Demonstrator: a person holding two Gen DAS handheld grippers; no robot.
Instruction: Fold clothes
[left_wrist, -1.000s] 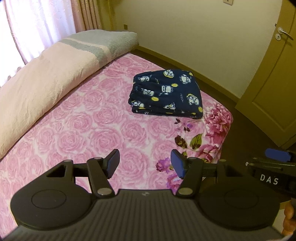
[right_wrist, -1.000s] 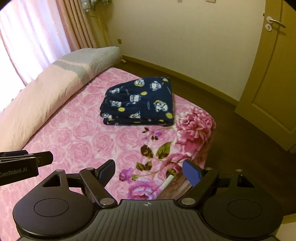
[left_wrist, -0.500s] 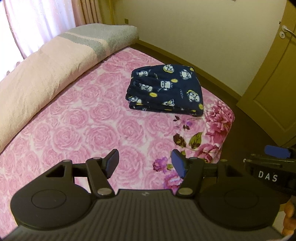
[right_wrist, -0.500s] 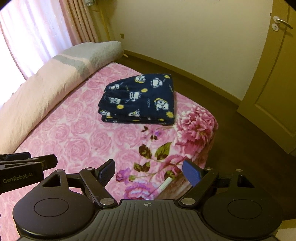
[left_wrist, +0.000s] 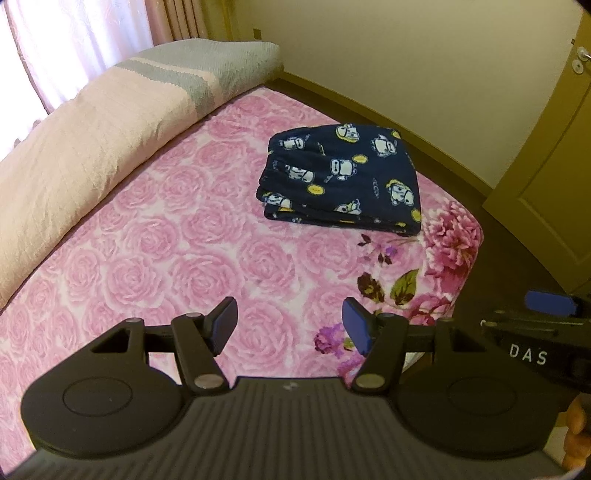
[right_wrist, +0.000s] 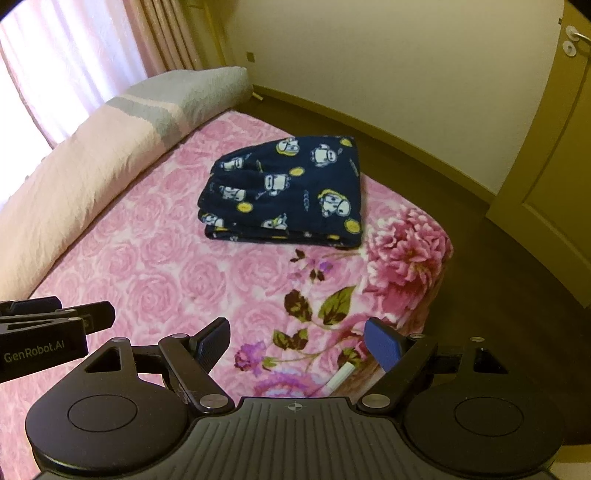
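1. Fingers of the left gripper are standing spread wide with nothing between them, hovering above the pink rose-patterned bed.
2. Two blue-padded fingers of the right gripper are likewise standing wide apart and empty, hanging over the bed's near corner.
3. One folded garment, dark navy with white cartoon figures and yellow dots, is lying on the bed near its far right corner, well apart from both grippers; it is showing several stacked layers along its near edge.
4. One long pale pink bolster with a grey end is lying along the left side of the bed, beside the curtains.
5. One small white stick-like item is sitting at the bed's near edge, between the right gripper's two fingers in the right wrist view; what it is cannot be told.
6. One door with a handle is showing at the right.
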